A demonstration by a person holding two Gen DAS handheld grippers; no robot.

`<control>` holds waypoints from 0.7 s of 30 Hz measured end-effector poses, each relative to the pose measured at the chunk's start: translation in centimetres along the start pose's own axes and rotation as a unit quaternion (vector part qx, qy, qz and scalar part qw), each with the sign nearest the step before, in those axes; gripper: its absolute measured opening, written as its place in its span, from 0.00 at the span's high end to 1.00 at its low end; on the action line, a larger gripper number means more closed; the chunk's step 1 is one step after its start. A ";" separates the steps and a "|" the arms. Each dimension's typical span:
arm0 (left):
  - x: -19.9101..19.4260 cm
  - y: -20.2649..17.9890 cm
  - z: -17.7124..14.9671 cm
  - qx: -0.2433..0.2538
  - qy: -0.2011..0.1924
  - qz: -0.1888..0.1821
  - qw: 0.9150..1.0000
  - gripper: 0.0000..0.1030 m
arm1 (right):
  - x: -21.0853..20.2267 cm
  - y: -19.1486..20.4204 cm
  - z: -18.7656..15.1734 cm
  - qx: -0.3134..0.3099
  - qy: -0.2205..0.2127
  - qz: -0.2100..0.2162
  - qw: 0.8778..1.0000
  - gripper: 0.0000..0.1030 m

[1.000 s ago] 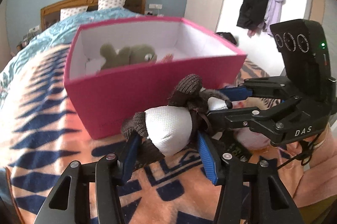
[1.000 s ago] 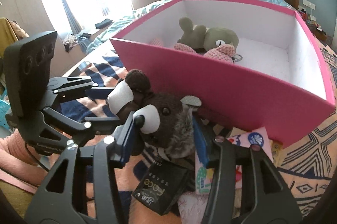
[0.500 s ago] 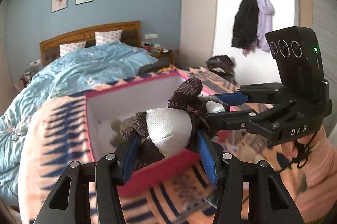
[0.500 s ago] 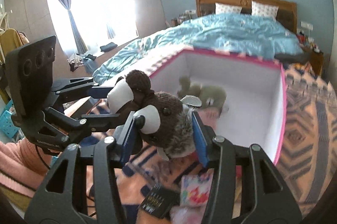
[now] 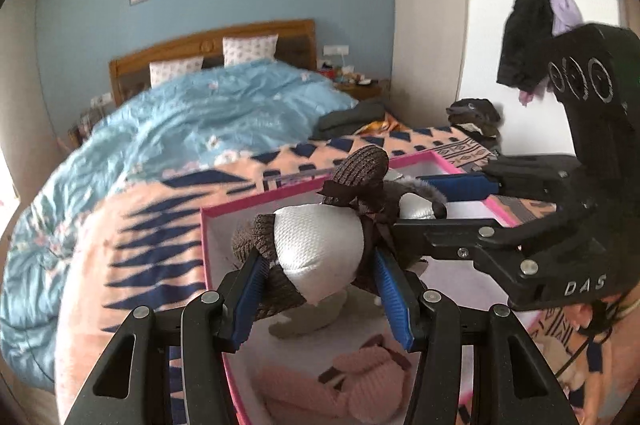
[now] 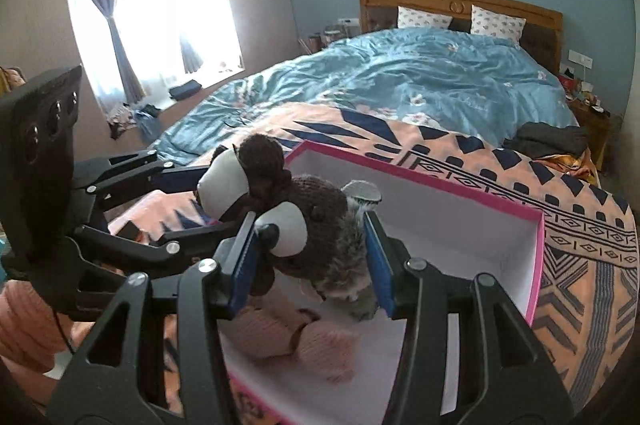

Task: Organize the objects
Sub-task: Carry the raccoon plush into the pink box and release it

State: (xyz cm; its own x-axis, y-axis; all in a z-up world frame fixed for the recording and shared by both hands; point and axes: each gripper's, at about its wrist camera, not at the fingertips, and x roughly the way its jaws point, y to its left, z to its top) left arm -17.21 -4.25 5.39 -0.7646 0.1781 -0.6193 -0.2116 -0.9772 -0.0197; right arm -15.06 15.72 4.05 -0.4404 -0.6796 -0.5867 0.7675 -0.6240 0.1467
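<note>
Both grippers hold one brown knitted plush toy with white patches [image 5: 320,245] over the open pink box [image 5: 208,237]. My left gripper [image 5: 320,281] is shut on its white-bellied body. My right gripper [image 6: 310,257] is shut on its head [image 6: 316,221]; it shows at the right in the left wrist view [image 5: 460,201]. The left gripper shows at the left in the right wrist view [image 6: 188,201]. Inside the box [image 6: 536,265] lie a pink knitted toy [image 5: 360,381] [image 6: 288,333] and a green plush, mostly hidden under the held toy.
The box sits on a peach and navy patterned blanket [image 6: 592,249] on the bed. A blue duvet [image 5: 192,121] and pillows lie toward the wooden headboard. Dark folded clothes [image 6: 548,137] lie at the bed's right edge. Coats [image 5: 528,29] hang on the wall.
Both grippers have lifted the brown plush from beside the box's front wall up and forward; it now hangs above the box interior. Both stay shut on it.
</note>
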 end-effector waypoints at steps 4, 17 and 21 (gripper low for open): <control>3.0 1.5 0.7 -0.022 0.038 -0.006 0.999 0.49 | 2.7 -1.9 0.8 0.021 0.021 -0.002 1.000 0.50; 5.1 1.9 0.5 -0.033 0.077 0.020 0.996 0.49 | 6.9 -3.0 1.9 0.050 0.064 0.008 0.997 0.57; 3.6 1.6 0.5 -0.030 0.055 0.029 0.998 0.43 | 5.5 -2.7 1.5 0.054 0.059 0.013 0.997 0.57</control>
State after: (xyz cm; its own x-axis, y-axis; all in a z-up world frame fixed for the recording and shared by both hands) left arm -20.58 -5.15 3.52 -0.7022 0.1101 -0.7035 -0.1296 -0.9912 -0.0258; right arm -20.27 13.12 1.59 -0.3575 -0.6500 -0.6706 0.7211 -0.6484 0.2440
